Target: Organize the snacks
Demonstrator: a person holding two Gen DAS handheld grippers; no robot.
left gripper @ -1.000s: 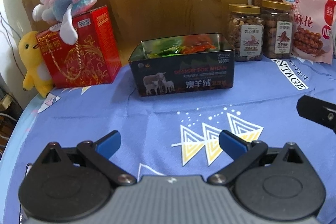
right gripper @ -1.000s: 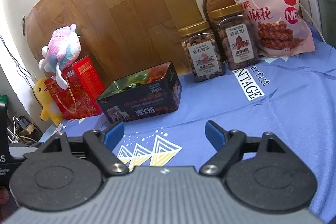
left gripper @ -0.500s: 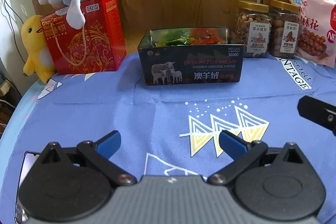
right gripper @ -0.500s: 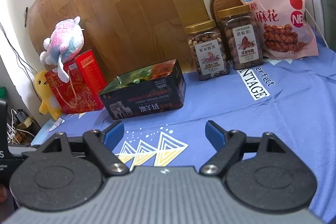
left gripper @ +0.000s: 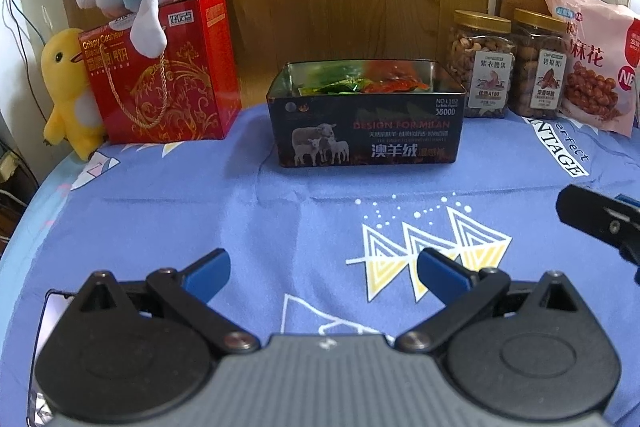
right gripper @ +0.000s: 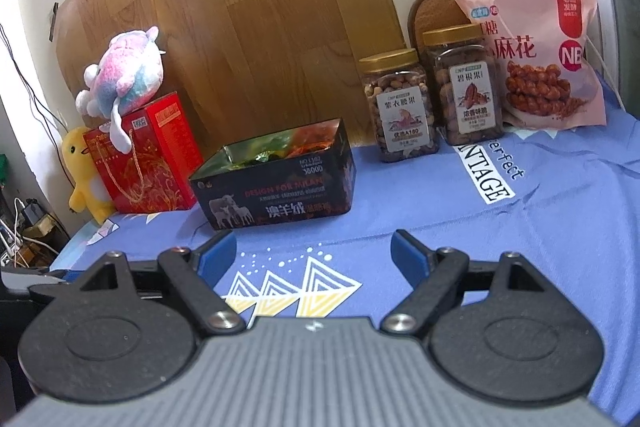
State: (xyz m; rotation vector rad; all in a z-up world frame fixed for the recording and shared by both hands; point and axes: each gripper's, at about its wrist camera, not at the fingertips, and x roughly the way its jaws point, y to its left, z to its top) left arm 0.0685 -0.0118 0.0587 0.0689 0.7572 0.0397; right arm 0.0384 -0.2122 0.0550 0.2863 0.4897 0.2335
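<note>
Both grippers, left (left gripper: 322,273) and right (right gripper: 314,253), I held spread apart and empty above the blue cloth (left gripper: 248,219). Straight ahead sat the open tin (left gripper: 366,131) with wrapped snacks (left gripper: 360,85) inside, two nut jars (right gripper: 400,107) and a pink bag (right gripper: 540,55) to its right, well apart from my fingers.

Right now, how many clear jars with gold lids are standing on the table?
2. Both stand side by side at the back right: one jar just right of the black tin, the other jar between it and the pink snack bag. None looks hidden.
</note>
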